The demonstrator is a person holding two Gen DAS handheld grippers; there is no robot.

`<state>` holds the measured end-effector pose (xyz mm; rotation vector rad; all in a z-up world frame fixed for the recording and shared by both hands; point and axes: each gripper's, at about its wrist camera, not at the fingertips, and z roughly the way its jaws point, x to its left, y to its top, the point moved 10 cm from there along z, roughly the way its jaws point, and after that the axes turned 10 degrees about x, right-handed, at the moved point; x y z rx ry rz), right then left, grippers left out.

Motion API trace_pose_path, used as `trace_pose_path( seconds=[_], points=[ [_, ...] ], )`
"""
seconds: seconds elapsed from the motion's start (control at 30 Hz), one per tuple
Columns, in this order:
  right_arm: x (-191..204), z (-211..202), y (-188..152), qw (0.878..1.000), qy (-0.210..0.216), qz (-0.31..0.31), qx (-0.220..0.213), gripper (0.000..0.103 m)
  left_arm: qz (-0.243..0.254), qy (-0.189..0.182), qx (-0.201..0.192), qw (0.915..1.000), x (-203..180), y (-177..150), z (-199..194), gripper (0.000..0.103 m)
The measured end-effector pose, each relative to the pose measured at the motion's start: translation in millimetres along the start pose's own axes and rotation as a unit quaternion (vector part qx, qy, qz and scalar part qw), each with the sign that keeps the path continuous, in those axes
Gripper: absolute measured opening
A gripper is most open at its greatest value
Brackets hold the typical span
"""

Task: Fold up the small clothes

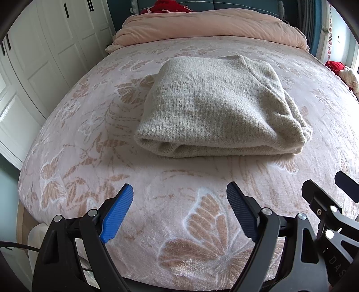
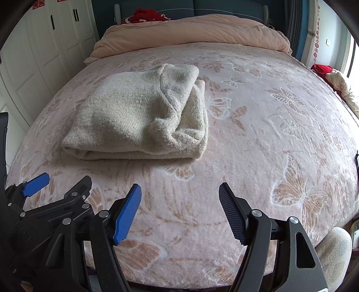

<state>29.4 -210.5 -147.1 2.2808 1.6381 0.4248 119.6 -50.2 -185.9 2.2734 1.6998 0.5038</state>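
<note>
A bed (image 1: pixel 94 139) with a pink butterfly blanket fills the view, a peach duvet (image 1: pixel 208 27) bunched at its head. A folded beige sweater (image 1: pixel 215 107) lies mid-bed. Near the foot, left claw (image 1: pixel 179 215) and right claw (image 2: pixel 179 215) hover released, side by side, nothing between them and the sweater.

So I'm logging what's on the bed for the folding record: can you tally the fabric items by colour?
Beige: 1, the folded knit sweater on the butterfly blanket.
Peach: 1, the duvet bunched at the head of the bed.
Red: 2, the red cloth behind the duvet and the red cloth at the right edge.
Total: 4
</note>
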Motion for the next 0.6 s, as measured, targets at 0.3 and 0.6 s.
trace_pose_path(
  seconds=[0.3,0.6],
  points=[
    [-0.4,-0.2,-0.2,1.0,-0.008,0.002,0.0,0.07,-0.003,0.005,0.002,1.0,1.1,0.1,0.2,0.083],
    [-0.5,-0.1,-1.1,1.0,-0.012,0.006,0.002,0.07,-0.004,0.018,-0.002,0.9998,2.6,1.0,-2.5,0.083]
  ],
)
